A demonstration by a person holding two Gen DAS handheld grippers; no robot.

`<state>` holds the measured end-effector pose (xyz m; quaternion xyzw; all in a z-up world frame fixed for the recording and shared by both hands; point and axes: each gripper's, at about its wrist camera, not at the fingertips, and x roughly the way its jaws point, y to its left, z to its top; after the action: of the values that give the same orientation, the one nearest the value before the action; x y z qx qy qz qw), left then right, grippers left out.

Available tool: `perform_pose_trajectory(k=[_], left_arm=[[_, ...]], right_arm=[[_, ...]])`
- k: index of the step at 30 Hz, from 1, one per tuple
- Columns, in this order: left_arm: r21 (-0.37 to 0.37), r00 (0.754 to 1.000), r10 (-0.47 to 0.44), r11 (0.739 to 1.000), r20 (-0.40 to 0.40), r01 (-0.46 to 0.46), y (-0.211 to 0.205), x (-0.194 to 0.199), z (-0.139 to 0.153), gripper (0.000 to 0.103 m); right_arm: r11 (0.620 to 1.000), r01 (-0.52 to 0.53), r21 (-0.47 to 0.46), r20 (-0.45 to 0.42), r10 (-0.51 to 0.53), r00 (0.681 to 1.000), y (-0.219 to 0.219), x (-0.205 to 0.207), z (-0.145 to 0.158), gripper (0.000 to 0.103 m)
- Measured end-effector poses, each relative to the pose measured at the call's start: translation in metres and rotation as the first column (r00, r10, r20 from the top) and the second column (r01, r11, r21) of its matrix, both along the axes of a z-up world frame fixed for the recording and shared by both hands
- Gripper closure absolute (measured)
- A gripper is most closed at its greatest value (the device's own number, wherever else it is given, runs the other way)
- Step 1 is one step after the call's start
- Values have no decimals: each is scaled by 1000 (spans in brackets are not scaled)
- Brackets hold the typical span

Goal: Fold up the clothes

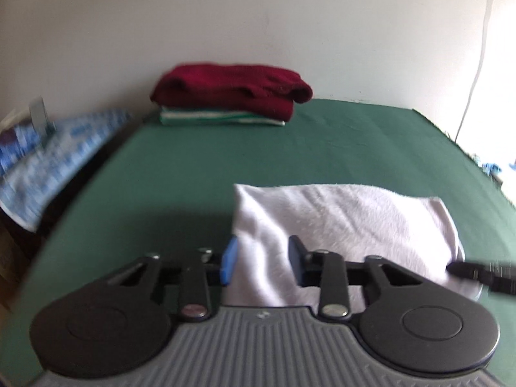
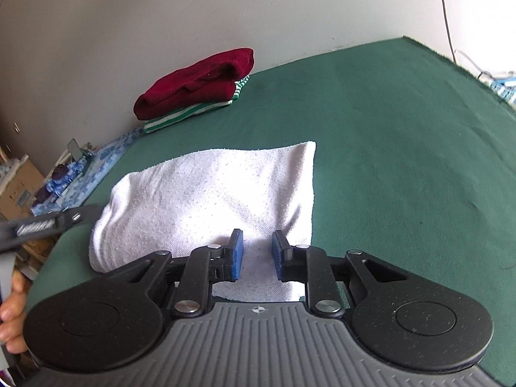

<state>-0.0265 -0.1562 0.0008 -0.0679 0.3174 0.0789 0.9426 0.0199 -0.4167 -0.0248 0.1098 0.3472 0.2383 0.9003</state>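
Far left, off the counter's edge, lies a blue-and-white patterned cloth (image 2: 106,158), with a cardboard box (image 2: 19,187) and small clutter beyond it (blurred in the left view). At the back left corner, against the pale wall (image 1: 258,25), sits a stack: a folded maroon knit (image 1: 232,92), thick and rounded at its folds, on a green-and-white striped garment (image 1: 222,117) that lies flat and thin. Nothing stands between the stack and the near things. The counter (image 2: 403,148) wears a dark green, matte cloth, lightly creased.

Near the front lies the white towel (image 2: 209,193), folded to a plump rectangle, its terry nap fuzzy. The left gripper (image 1: 262,262) reaches over its left end; the jaws stand a little apart with towel between the blue pads, though whether they press it I cannot tell. The right gripper (image 2: 256,254) is over the right end, jaws slightly apart, towel beneath the gap, nothing pinched. A hand (image 2: 11,312) shows at that view's left edge. A thin cable (image 2: 446,16) hangs down the wall at far right.
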Motion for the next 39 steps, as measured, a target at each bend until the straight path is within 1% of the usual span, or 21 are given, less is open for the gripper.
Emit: perform_pose_trajectory(k=[1, 2, 4, 5, 6, 7, 8, 10, 12, 14, 15, 17, 18, 20, 22, 27, 28, 31, 34, 36, 39], left_arm=[[-29, 1000, 5, 1000, -5, -6, 1, 8, -2, 95], [-57, 1000, 10, 998, -10, -11, 2, 15, -5, 97], [-75, 1000, 12, 997, -27, -14, 0, 27, -12, 94], [-44, 999, 17, 999, -47, -19, -2, 32, -17, 94], [-24, 999, 21, 999, -48, -22, -1, 32, -22, 93], [-7, 999, 25, 1000, -47, -25, -1, 32, -27, 89], [-1, 999, 17, 1000, -32, -17, 2, 29, -30, 87], [26, 999, -24, 999, -27, 25, 4, 25, -32, 86], [55, 998, -66, 996, -24, 67, 6, 22, -33, 86], [80, 995, -102, 991, -20, 103, 6, 21, -35, 86], [86, 994, -110, 990, -13, 111, 6, 20, -37, 86], [115, 992, -126, 985, 0, 125, 1, 18, -40, 88], [141, 990, -142, 980, 3, 140, -2, 18, -41, 90], [189, 985, -172, 968, 7, 168, -6, 17, -43, 91], [157, 983, -184, 971, 13, 179, 0, 17, -42, 91], [73, 975, -217, 974, 35, 214, 17, 19, -40, 90], [63, 975, -220, 974, 38, 217, 18, 19, -40, 90], [61, 974, -223, 974, 40, 220, 17, 20, -41, 90], [46, 975, -219, 975, 46, 217, 18, 20, -40, 89], [27, 975, -215, 976, 53, 214, 20, 18, -40, 87], [16, 976, -210, 978, 59, 209, 22, 17, -40, 83]], right_arm=[[1000, 3, -7, 5, -3, 1000, 1, -1, 1, 82], [1000, 11, 7, -2, -11, 1000, 1, -1, 1, 80], [999, 25, 44, -20, -24, 1000, -1, -1, 0, 74], [999, 23, 49, -20, -23, 1000, -2, 0, -1, 74], [998, 22, 53, -19, -21, 1000, -2, 0, -1, 74], [998, 20, 57, -19, -19, 1000, -3, 0, -1, 74], [997, 32, 67, -25, -30, 999, -4, 1, -2, 74], [994, 61, 92, -41, -57, 998, -7, 2, -3, 80], [986, 117, 120, -71, -109, 991, -12, 3, -5, 86], [973, 183, 139, -103, -169, 980, -15, 6, -7, 96], [972, 201, 123, -106, -189, 976, -14, 7, -7, 103], [971, 222, 89, -101, -213, 972, -7, 8, -7, 103], [972, 224, 65, -93, -217, 972, -3, 7, -5, 103], [970, 241, 24, -76, -238, 968, 6, 4, -2, 103], [964, 265, -4, -61, -265, 962, 14, 1, 0, 103], [952, 307, -6, -30, -307, 951, 21, -4, -5, 103], [952, 305, -24, -15, -306, 952, 23, -4, -5, 103], [949, 305, -76, 27, -304, 952, 31, -7, -5, 103], [945, 308, -112, 48, -305, 951, 36, -8, -4, 103], [947, 298, -118, 48, -294, 954, 35, -6, -4, 103], [960, 260, -107, 13, -260, 966, 29, 0, -1, 103]])
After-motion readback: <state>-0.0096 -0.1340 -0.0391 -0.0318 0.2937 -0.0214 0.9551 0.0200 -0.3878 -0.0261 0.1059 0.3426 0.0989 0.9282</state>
